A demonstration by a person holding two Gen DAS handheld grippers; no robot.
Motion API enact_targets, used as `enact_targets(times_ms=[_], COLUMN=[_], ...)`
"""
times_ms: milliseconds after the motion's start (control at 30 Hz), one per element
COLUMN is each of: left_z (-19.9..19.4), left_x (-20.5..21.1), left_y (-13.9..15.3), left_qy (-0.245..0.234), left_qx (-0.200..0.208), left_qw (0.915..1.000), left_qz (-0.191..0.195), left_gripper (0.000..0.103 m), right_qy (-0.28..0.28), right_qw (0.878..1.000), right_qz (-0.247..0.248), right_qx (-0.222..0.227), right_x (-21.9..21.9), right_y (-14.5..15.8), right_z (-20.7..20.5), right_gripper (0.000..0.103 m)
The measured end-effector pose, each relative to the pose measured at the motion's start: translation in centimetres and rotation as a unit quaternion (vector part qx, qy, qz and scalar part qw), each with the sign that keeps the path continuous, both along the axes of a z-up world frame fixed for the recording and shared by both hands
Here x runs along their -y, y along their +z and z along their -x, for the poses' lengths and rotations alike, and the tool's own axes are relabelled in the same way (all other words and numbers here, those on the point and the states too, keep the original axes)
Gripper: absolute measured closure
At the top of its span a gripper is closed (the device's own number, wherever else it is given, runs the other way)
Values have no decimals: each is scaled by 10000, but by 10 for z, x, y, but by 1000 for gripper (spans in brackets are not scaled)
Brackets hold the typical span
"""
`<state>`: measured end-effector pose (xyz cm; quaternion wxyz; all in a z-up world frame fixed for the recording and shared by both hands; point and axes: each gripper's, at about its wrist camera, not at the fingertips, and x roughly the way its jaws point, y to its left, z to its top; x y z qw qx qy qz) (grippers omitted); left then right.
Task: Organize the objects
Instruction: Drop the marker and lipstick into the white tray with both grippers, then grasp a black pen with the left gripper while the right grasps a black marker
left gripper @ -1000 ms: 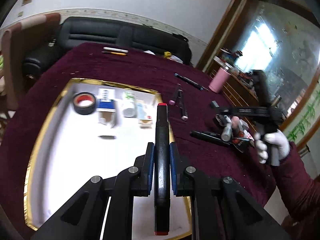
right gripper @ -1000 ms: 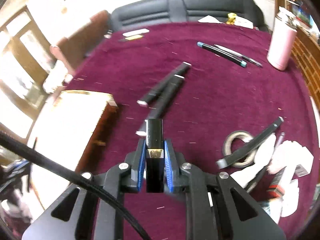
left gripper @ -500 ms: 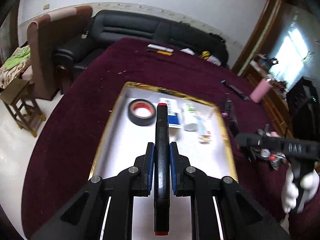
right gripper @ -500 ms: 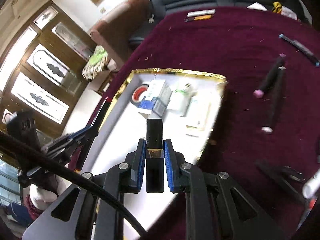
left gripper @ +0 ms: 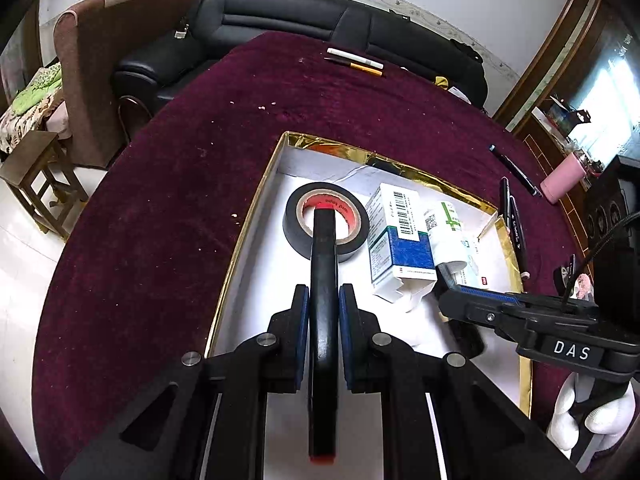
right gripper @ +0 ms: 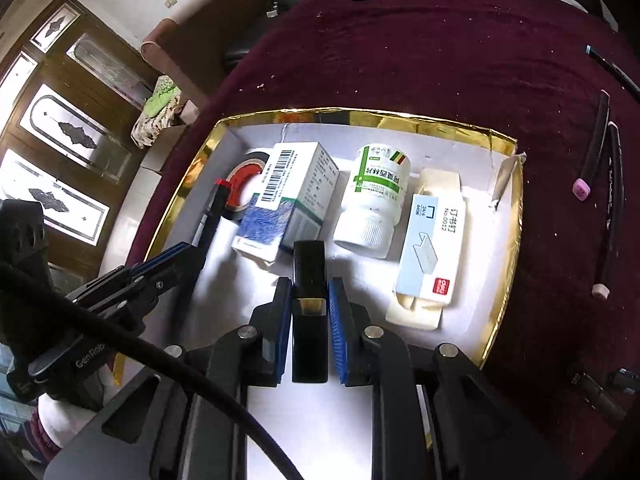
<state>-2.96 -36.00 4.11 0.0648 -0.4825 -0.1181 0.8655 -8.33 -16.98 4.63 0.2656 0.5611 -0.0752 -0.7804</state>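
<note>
Gleaming black, red-tipped marker (left gripper: 325, 280)

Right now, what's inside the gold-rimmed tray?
Inside the tray: a black tape roll, a blue-and-white medicine box, a white pill bottle and a staples box. The medicine box covers part of the tape roll in the right wrist view.

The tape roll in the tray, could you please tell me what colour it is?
The tape roll is black, with a red inner core; the left wrist view shows it best.

Tray (right gripper: 504, 288) near half lies bare; boxes and bottle (right gripper: 374, 204) (far end) crowd it.
</note>
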Motion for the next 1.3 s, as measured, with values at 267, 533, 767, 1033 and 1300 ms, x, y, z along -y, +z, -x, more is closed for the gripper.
enact_targets(times_ms=[267,533,767,1033,1300], left_z=[-1,-31,-75,-83,-84], left_x=[4,2,-54,-132,-167], left_y=[4,39,83,83,95], left_qy=[87,85,-737,-1400,-1514], left_qx=[-106,-481,-936,-770,-696], left_qw=[9999,9981,9886,9812,9837], left_qz=[-27,-377,-916,-1078,-676], left_gripper=[90,65,51,51,51], right_qy=[-111,-308,-907,-474,-405], right_qw=[9999,9972,9891,9814,9789], right_qz=[-22,272,-342,-1396,-1531], right_qx=[-95,-628,-1109,-1227,-1289], right_x=[0,-49,-162,-190,-198], right_y=[6,51,61,16,6], right_z=[-2,-31,-57,-61,-84], right_gripper=[78,68,51,52,52])
